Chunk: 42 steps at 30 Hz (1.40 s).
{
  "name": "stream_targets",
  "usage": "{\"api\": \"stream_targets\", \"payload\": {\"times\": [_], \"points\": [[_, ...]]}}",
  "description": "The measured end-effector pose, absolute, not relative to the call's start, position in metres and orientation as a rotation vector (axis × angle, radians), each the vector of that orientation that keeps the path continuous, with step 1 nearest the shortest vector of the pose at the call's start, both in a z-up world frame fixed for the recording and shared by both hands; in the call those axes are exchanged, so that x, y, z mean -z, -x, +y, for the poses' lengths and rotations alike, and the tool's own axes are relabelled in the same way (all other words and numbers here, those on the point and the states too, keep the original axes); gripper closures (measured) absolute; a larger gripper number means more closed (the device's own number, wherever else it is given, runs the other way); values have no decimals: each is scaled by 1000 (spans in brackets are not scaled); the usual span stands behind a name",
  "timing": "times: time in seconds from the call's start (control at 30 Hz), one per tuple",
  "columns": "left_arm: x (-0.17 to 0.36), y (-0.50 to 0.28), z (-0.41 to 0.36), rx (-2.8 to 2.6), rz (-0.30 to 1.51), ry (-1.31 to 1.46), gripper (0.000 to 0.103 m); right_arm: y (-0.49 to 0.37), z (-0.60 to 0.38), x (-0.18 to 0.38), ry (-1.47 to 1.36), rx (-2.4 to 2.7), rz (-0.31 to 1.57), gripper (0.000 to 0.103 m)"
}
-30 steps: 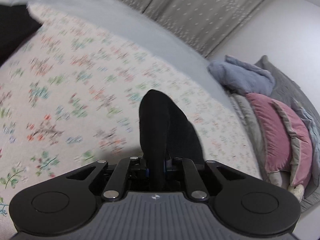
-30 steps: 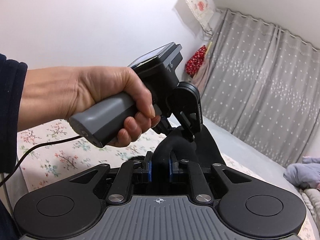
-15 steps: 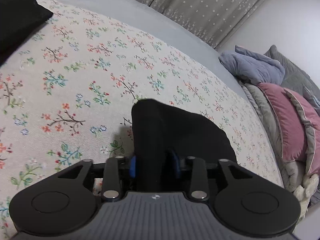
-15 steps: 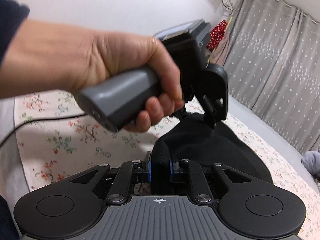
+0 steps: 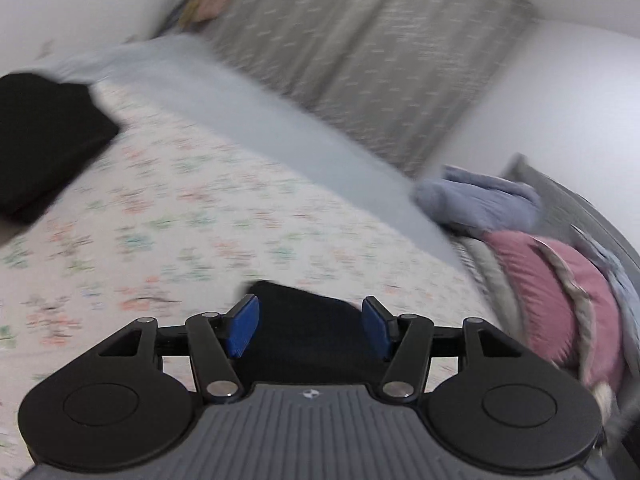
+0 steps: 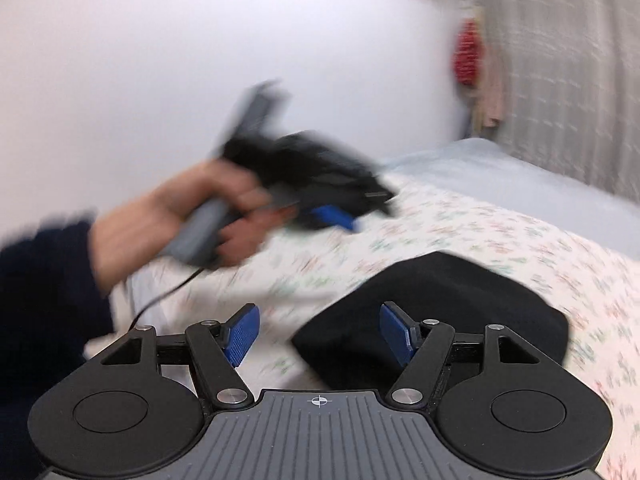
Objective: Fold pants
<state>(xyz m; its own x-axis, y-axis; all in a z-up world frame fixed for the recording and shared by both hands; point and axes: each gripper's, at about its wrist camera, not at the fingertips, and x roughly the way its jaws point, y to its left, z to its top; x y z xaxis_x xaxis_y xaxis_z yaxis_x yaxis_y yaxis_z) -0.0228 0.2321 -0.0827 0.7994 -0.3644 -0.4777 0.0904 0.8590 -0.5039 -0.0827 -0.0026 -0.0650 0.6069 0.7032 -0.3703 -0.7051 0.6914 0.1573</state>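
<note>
The folded black pants (image 5: 308,328) (image 6: 436,312) lie on the flowered bedspread (image 5: 200,220). My left gripper (image 5: 310,326) hovers just over their near edge, jaws opening, blue pads (image 5: 242,330) clear of the cloth. My right gripper (image 6: 320,334) is also opening; the pants' left corner lies below and between its pads (image 6: 396,334), untouched. In the right wrist view a hand (image 6: 192,216) carries the left gripper (image 6: 332,216), blurred, above the bed to the left of the pants.
Another dark folded garment (image 5: 44,140) lies at the far left of the bed. Pink (image 5: 560,300) and lilac (image 5: 480,200) pillows pile at the right. Grey curtains (image 5: 380,60) and a pale blue sheet strip (image 5: 280,120) run along the far side. A cable (image 6: 160,300) hangs from the hand.
Both grippers let go of the black pants and opened. The pants dropped flat onto the bedspread. Both hands lifted and pulled back; both views are blurred by the motion.
</note>
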Motion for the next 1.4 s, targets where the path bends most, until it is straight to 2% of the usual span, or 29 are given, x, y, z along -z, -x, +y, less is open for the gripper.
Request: {"api": "stream_targets", "payload": {"times": [0.07,0.1,0.13,0.17,0.23,0.27,0.33,0.43,0.83,0.9,0.97,1.0,1.03,1.07,1.13,1.4], "points": [[86,25,205,285,615,447,39,59,-26,66,-107,-710,480,39],[92,25,193,293,629,423,39,50,-34,69,-132,-658,504,43],[99,25,182,298,653,394,40,42,-38,74,-136,-618,527,52],[106,22,170,300,689,352,42,34,-40,82,-131,-583,562,60],[122,16,152,272,749,260,46,23,-39,99,-118,-557,638,67],[131,12,148,230,792,223,52,18,-34,109,-103,-560,679,70],[146,7,147,142,854,153,63,11,-21,126,-63,-555,733,70],[147,5,152,98,884,163,63,8,5,147,-11,-538,770,69],[148,11,151,112,848,197,63,4,12,162,13,-537,749,68],[141,15,161,133,828,261,50,7,8,159,-4,-540,747,68],[136,17,176,151,809,339,10,11,-1,148,-43,-552,760,62],[136,18,182,161,800,366,4,12,-7,140,-66,-569,760,57],[136,18,187,164,797,383,0,17,-16,131,-90,-587,736,41],[137,18,190,156,805,388,0,22,-28,122,-109,-591,696,22],[142,14,193,117,856,373,0,24,-48,115,-128,-546,667,12],[142,16,216,157,843,516,0,-7,-116,145,-558,-482,838,12]]}}
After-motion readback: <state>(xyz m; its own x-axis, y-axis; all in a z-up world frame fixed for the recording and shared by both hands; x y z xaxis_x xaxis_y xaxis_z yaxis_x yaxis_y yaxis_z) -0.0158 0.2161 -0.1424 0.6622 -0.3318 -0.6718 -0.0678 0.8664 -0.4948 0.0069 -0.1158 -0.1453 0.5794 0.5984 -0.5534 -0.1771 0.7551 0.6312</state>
